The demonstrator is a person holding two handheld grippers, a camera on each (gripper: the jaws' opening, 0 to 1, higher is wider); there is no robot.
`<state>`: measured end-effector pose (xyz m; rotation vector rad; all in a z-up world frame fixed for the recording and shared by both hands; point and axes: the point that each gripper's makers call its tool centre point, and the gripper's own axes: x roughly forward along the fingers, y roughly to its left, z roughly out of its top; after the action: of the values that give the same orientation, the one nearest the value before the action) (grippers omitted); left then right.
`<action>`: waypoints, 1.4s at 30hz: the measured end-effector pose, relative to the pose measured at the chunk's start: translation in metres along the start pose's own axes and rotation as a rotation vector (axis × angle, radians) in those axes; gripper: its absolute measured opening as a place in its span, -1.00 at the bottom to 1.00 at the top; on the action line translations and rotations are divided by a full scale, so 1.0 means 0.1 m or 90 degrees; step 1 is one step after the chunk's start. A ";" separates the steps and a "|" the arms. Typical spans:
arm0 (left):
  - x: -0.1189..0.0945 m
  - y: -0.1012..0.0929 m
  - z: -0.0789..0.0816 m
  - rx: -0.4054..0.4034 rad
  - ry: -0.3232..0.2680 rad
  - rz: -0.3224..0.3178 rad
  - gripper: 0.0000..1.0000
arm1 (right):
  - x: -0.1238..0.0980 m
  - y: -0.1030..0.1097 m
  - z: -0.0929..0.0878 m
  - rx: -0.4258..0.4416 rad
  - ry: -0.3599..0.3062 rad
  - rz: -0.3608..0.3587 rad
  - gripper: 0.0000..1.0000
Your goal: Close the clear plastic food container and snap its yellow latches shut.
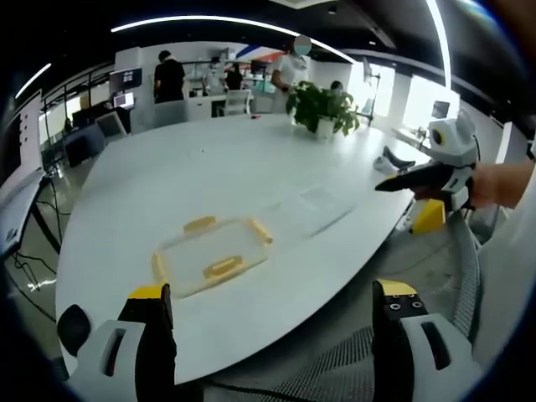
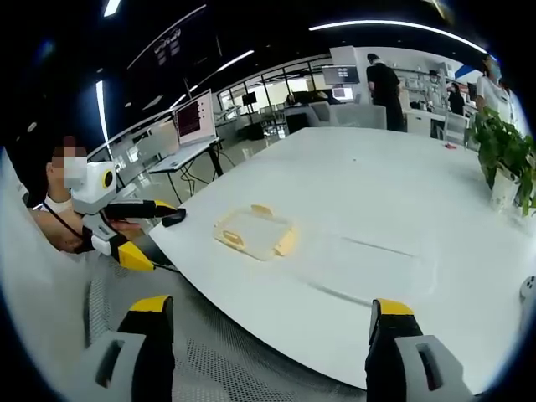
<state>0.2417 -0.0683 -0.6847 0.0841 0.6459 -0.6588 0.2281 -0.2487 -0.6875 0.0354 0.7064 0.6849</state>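
Note:
The clear plastic container [image 1: 211,255] lies flat on the white table [image 1: 184,176], with yellow latches on its sides sticking outward. A flat clear piece [image 1: 314,207], seemingly its lid, lies just beyond it. My left gripper [image 1: 272,310] is open and hangs off the table's near edge, short of the container. The right gripper [image 1: 414,180] comes in from the right, held in a hand above the table edge. In the right gripper view the container [image 2: 255,233] sits near the table's left edge, and the left gripper [image 2: 142,209] hovers beside it. My right gripper [image 2: 268,316] is open, well back from the table.
A potted plant [image 1: 322,109] [image 2: 502,155] stands far across the table. Mesh chairs [image 2: 251,368] sit below the table edge. People, desks and monitors [image 2: 194,119] fill the background. A small white object [image 1: 387,163] lies near the table's right edge.

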 end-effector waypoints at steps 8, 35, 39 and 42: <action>0.00 -0.01 0.00 -0.003 0.000 -0.002 0.98 | 0.00 0.00 0.00 -0.002 0.000 0.000 0.94; -0.06 0.22 0.16 -0.006 -0.007 -0.016 0.94 | 0.07 0.13 0.32 -0.064 -0.006 0.035 0.88; -0.05 0.24 0.17 0.009 0.005 -0.033 0.90 | 0.14 0.16 0.35 -0.090 0.005 0.047 0.84; -0.05 0.28 0.19 0.017 0.009 -0.034 0.87 | 0.19 0.18 0.40 -0.105 0.008 0.054 0.83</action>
<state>0.2657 -0.0489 -0.6702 0.0970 0.6546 -0.7198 0.2529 -0.2155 -0.6637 -0.0911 0.6613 0.8236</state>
